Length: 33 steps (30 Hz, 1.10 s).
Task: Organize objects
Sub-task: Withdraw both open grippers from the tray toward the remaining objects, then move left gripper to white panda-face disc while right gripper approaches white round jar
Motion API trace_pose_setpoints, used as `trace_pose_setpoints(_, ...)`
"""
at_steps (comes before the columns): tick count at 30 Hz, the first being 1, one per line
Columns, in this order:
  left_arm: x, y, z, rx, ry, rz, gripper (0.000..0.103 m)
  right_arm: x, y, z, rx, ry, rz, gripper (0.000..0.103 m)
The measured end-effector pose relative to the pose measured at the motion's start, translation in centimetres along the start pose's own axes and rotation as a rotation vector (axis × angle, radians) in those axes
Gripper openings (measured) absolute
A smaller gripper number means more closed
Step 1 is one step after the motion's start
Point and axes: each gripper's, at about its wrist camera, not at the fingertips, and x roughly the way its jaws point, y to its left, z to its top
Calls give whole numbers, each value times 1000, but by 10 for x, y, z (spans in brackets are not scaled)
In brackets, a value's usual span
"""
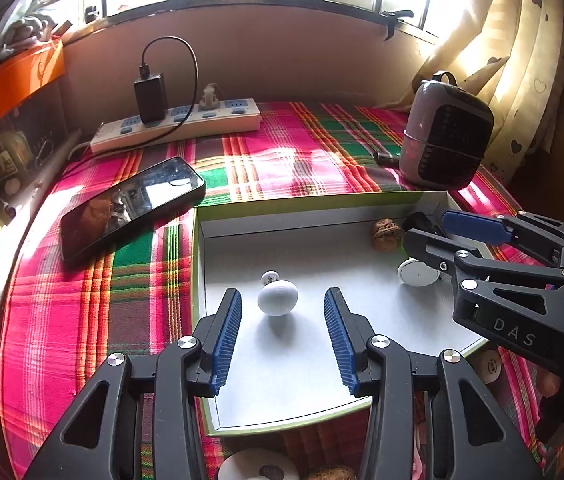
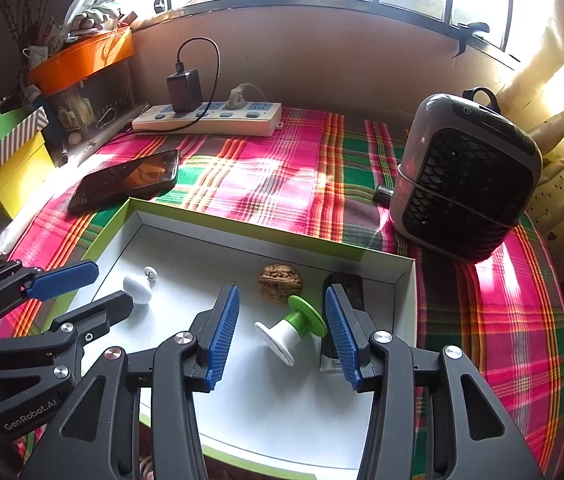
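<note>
While both tools hang tilted down over the shallow box, some print is readable: "DAS" in pale letters on the right gripper body in the left view; "GenRobot.AI" on the left gripper body in the right view; both are black plastic frames with ribbed blue pads.
Box: white card floor, lime-green rim, rectangular, low walls; it sits on a pink-green plaid cloth.
Left gripper jaws part open, nothing held; a smooth white egg-shaped knob lies on the box floor between and beyond the tips, untouched.
Right gripper jaws part open, nothing held; a green-and-white spool-shaped knob lies tipped on the box floor between the tips, clear of both pads.
A wrinkled brown walnut sits near the box's far wall; a dark block lies by its right wall.
Beyond the box: a glossy black phone; a white power strip; a rounded grey heater.
</note>
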Motion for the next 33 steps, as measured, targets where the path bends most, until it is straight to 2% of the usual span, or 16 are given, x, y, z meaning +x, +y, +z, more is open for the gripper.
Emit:
trace_pose_setpoints(9, -20, -5, -11, 15, -37, 21, 42, -20, 1, -13, 4, -31, -6, 47)
trace_pose_setpoints(25, -54, 0, -41, -11, -76, -3, 42, -57, -1, -41, 34, -87, -8, 47)
trace_pose_setpoints(33, -68, 19, -59, -76, -89, -10, 42, -74, -14, -63, 70, -106, -42, 47)
